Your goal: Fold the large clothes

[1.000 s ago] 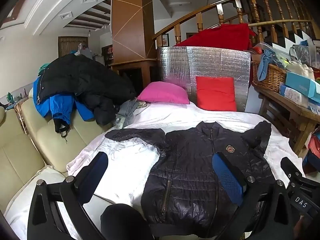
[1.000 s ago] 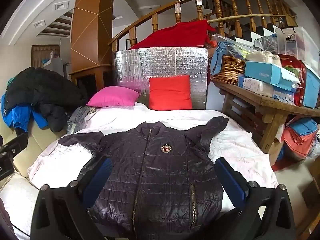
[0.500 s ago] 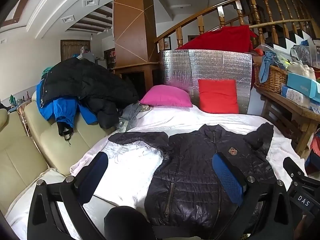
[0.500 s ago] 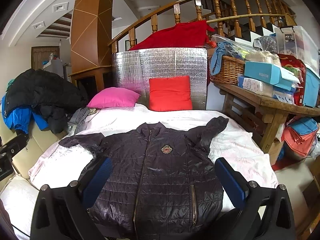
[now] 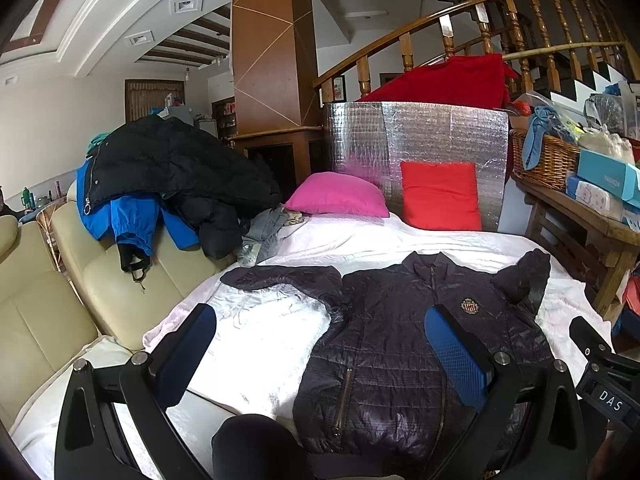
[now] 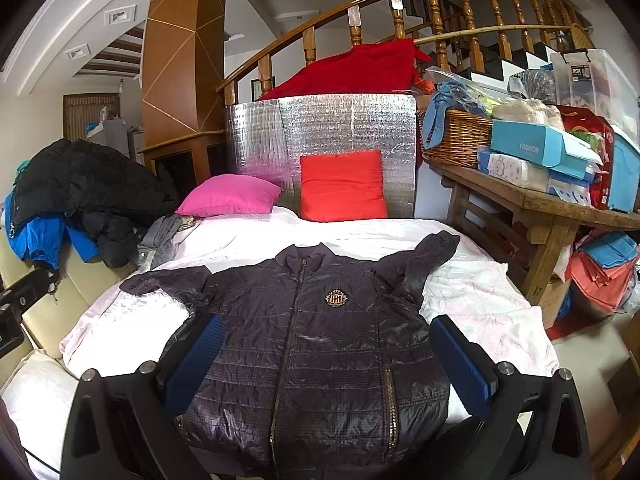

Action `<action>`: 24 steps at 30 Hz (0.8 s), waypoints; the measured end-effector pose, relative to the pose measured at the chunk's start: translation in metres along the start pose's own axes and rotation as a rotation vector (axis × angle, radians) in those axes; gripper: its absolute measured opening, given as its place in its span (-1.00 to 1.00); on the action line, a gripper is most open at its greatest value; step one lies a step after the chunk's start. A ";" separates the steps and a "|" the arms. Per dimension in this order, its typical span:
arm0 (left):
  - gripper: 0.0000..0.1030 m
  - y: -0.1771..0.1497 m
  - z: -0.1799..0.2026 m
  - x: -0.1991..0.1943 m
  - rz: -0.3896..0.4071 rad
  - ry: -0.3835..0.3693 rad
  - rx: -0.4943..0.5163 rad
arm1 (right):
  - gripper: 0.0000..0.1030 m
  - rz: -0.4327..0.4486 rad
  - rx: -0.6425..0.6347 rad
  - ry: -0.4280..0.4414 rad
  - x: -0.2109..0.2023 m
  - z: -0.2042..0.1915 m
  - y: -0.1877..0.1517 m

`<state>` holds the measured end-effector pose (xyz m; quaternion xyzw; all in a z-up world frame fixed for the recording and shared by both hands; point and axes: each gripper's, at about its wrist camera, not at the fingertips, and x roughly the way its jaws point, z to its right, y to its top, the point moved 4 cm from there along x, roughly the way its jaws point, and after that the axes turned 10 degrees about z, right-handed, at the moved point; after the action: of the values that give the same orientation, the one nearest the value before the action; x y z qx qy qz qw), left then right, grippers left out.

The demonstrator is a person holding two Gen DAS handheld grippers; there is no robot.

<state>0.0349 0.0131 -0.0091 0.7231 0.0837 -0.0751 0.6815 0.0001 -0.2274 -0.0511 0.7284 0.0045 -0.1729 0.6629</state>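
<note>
Dark quilted jacket [image 6: 316, 344] flat on white sheet [image 6: 472, 300]

A lived-in home: wooden staircase railing [image 6: 400, 12], cream sofa [image 5: 100, 280] (piled with coats), cushions, cluttered side table [image 6: 532, 204].

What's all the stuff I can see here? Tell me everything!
quilted jacket: 1, dark, flat on the bed, zipped, sleeves out
bed sheet: 1, white
pillows: 2, pink and red, at the bed's head
foil board: 1, silver, behind the pillows
coat pile: black and blue, on the cream sofa
wicker basket: 1, on the wooden table
boxes: several, mostly blue, on that table
left gripper: jaws open, above the jacket
right gripper: jaws open, above the jacket
</note>
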 end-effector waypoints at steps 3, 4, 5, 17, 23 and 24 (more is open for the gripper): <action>1.00 0.000 -0.001 0.000 0.002 0.004 0.002 | 1.00 0.002 0.001 0.001 0.000 0.000 0.001; 1.00 0.000 -0.001 0.001 0.002 0.006 0.001 | 1.00 0.002 0.001 0.000 0.000 0.000 0.001; 1.00 0.000 -0.002 0.001 0.002 0.007 0.000 | 1.00 0.003 0.002 0.000 0.000 0.000 0.001; 1.00 -0.001 -0.004 0.000 0.003 0.010 0.002 | 1.00 -0.002 0.001 0.000 0.001 -0.002 0.001; 1.00 -0.002 -0.003 0.001 0.004 0.013 0.003 | 1.00 -0.005 0.005 0.001 0.001 0.000 0.000; 1.00 -0.002 -0.003 0.001 0.004 0.014 0.005 | 1.00 -0.005 0.006 0.001 0.001 0.000 0.000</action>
<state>0.0352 0.0166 -0.0110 0.7254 0.0868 -0.0689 0.6793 0.0015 -0.2281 -0.0511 0.7303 0.0062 -0.1742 0.6605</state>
